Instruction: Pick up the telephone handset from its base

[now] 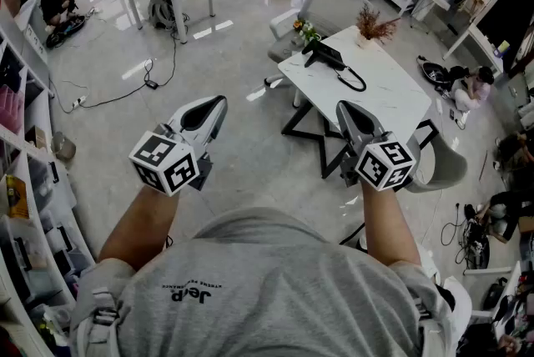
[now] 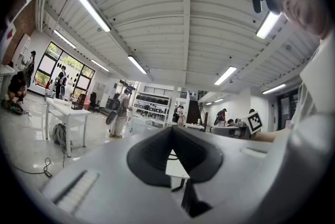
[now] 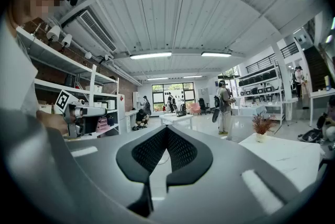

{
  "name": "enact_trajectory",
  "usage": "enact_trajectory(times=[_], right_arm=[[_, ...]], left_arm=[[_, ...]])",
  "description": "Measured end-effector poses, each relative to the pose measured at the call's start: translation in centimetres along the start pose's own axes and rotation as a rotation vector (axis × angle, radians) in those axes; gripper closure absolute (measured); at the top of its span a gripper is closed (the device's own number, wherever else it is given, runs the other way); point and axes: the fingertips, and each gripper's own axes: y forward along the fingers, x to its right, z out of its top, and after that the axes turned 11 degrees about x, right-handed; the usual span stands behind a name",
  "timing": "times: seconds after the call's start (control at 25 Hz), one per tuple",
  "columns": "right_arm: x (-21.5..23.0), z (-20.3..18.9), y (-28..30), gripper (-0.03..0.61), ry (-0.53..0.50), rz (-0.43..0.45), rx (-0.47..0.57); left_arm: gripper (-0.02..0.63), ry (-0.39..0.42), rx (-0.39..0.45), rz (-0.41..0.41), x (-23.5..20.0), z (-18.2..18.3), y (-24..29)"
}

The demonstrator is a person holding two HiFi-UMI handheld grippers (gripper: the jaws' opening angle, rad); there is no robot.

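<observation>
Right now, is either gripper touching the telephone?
No, the left gripper and the right gripper hang over the floor, apart from the telephone on the table.

Glossy pale floor (image 1: 242, 147) mirrors lights; at two o'clock a smooth white counter (image 1: 400, 97) bears a black plastic telephone (image 1: 327, 55). Pads (image 3: 149, 152) of the right claw (image 3: 167, 129): dimpled matt black.

The telephone (image 1: 327, 57) is black, at 1 o'clock on the white worktop (image 1: 392, 97). The left hand-held gripper (image 1: 219, 103) and right hand-held gripper (image 1: 344, 108) are grey with black pads (image 3: 149, 152). Their cubes (image 1: 165, 162) have black and white squares.

White table (image 1: 396, 97) bears telephone (image 1: 328, 56) and dried plant (image 1: 375, 24).
</observation>
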Motion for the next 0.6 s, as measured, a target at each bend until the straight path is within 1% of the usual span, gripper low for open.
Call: enact_trajectory(times=[0.6], right_arm=[[0.8, 0.51, 0.53, 0.575, -0.019, 0.014, -0.012]], left_arm=[[0.556, 0.005, 0.004, 0.011, 0.16, 0.32, 0.9]])
